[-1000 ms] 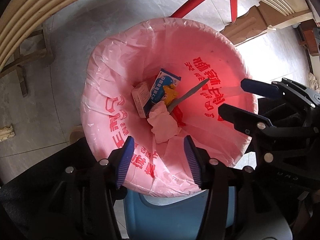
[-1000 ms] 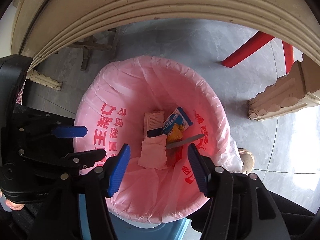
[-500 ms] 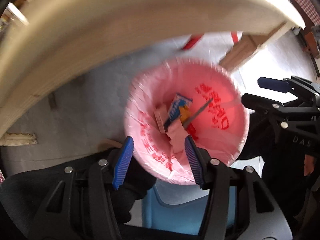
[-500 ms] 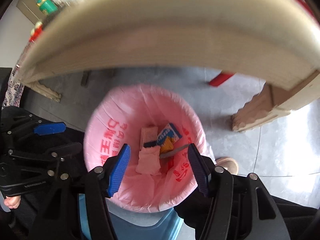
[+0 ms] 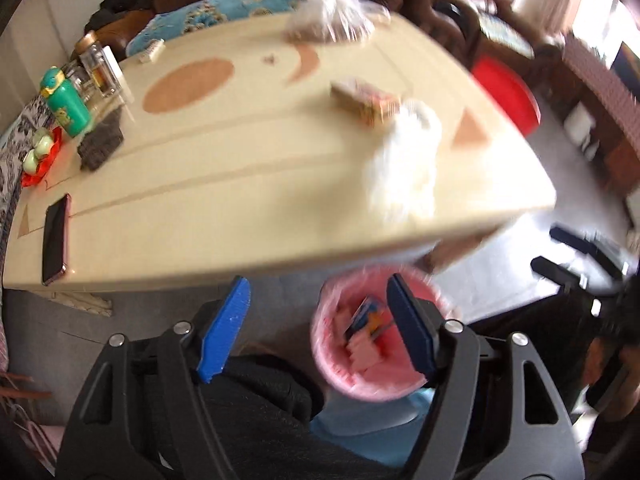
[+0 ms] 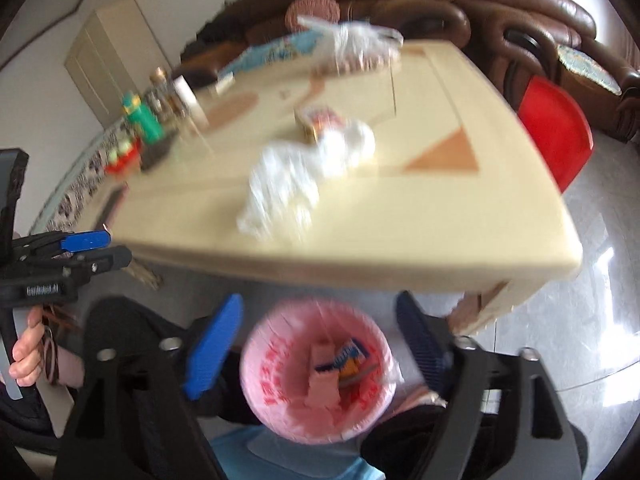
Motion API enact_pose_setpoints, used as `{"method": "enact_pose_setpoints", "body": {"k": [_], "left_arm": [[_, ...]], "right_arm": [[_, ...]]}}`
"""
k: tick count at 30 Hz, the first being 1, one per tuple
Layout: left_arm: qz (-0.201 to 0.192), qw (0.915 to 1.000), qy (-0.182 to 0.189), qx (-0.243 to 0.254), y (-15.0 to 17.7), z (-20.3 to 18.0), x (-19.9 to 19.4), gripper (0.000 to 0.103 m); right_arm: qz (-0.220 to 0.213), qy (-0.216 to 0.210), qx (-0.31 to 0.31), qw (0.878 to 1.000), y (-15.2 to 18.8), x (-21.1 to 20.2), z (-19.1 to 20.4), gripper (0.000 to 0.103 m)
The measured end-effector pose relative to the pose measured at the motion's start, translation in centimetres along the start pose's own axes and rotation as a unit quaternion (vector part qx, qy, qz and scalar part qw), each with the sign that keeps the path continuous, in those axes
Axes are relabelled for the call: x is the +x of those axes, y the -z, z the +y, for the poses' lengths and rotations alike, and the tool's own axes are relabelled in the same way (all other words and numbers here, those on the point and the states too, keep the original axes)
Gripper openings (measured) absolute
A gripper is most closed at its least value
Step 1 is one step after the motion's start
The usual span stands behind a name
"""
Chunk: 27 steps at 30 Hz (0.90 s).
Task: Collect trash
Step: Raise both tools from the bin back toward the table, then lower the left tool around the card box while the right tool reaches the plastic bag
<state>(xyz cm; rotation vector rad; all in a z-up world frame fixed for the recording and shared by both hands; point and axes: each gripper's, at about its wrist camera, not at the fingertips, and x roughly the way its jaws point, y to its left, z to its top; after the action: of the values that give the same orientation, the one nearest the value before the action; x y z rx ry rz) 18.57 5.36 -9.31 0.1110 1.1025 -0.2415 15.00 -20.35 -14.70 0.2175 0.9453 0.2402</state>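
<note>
Both tongs standing wide, empty, jaws just opening: left tongs (image 5: 320, 328), right tongs (image 6: 320, 348). Bin (image 6: 280, 364) sitting below, between fingers. Tissue (image 6: 280, 196) lying ahead on table (image 6: 440, 200).

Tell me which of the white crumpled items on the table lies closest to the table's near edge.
The larger white crumpled plastic wad; it sits near the cream table's front edge, while the smaller white wad rests farther back against the small box.

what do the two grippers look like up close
Both the left gripper and the right gripper have black angular frames with silver screws and flat blue pads on two fingers. The left one's side bears small white lettering, too blurred to read.
</note>
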Motion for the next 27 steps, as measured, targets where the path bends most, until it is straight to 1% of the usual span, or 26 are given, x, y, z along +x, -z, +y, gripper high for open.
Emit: {"method": "enact_pose_setpoints", "body": {"k": [1, 3, 4, 5, 8, 10, 12, 14, 17, 20, 22, 24, 27], "left_arm": [[-0.007, 1.0000, 0.002, -0.004, -1.2, 0.0, -0.8, 0.070], [-0.025, 0.9995, -0.016, 0.007, -3.2, -0.4, -2.0, 0.072], [-0.031, 0.9991, -0.026, 0.013, -4.1, -0.7, -2.4, 0.076], [-0.035, 0.9986, -0.034, 0.017, -5.4, -1.0, -2.8, 0.077], [-0.033, 0.9987, -0.037, 0.011, -8.4, -1.6, -3.2, 0.077], [-0.029, 0.9989, -0.036, 0.005, -10.1, -1.8, -3.2, 0.077], [-0.020, 0.9993, -0.031, -0.008, -12.2, -1.7, -2.6, 0.078], [-0.009, 0.9996, -0.019, -0.017, -13.6, -2.0, -1.7, 0.078], [0.008, 0.9997, -0.010, -0.021, -15.9, -2.9, 0.5, 0.078], [0.021, 0.9995, -0.018, -0.017, -17.1, -3.8, 2.4, 0.078], [0.036, 0.9991, -0.017, -0.012, -17.9, -4.3, 4.1, 0.078], [0.053, 0.9984, -0.015, -0.014, -18.4, -4.5, 5.5, 0.078], [0.070, 0.9973, -0.022, -0.011, -19.2, -4.6, 7.6, 0.078]], "right_arm": [[-0.011, -0.003, -0.003, 1.000, -0.8, -0.7, 0.5, 0.081], [-0.022, -0.001, -0.012, 1.000, -2.1, -1.7, 1.3, 0.084], [-0.028, -0.001, -0.015, 1.000, -2.8, -2.1, 1.6, 0.085], [-0.032, -0.004, -0.015, 0.999, -3.3, -2.3, 1.8, 0.085], [-0.041, -0.009, -0.016, 0.999, -5.2, -2.6, 2.6, 0.085], [-0.045, -0.006, -0.013, 0.999, -5.8, -2.5, 2.8, 0.086], [-0.051, -0.004, -0.001, 0.999, -6.6, -2.0, 2.9, 0.089], [-0.050, -0.004, 0.006, 0.999, -7.0, -1.0, 2.8, 0.090], [-0.037, -0.006, 0.024, 0.999, -7.5, 1.2, 2.4, 0.090], [-0.025, -0.007, 0.041, 0.999, -7.9, 3.4, 1.9, 0.090], [-0.015, -0.008, 0.049, 0.999, -8.2, 4.7, 1.6, 0.090], [-0.008, -0.010, 0.054, 0.998, -8.5, 5.7, 1.3, 0.090], [0.003, -0.011, 0.063, 0.998, -8.9, 6.9, 0.8, 0.090]]}}
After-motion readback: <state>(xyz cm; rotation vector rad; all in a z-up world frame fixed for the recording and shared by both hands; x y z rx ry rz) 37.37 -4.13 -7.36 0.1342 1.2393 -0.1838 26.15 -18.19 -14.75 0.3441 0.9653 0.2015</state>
